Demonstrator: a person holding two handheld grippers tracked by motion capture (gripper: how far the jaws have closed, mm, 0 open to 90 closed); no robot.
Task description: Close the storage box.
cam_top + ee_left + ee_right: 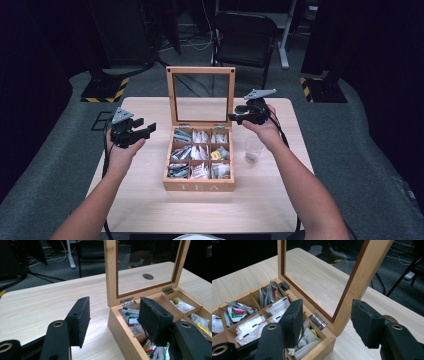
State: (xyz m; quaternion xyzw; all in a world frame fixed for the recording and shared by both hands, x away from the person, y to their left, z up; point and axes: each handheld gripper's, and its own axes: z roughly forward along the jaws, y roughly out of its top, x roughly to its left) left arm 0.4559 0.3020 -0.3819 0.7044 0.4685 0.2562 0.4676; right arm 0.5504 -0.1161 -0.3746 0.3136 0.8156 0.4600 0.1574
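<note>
Tea box (198,186) beside glass cup (253,150).

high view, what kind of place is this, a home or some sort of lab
Most likely a lab or recording studio, not a home: dark curtains surround a lone table, stands with yellow-black hazard-striped bases flank it, cables trail on the grey floor near a folding chair, and a wooden tea box is the prop.

Clear glass (253,149); black folding chair (244,36).
</note>
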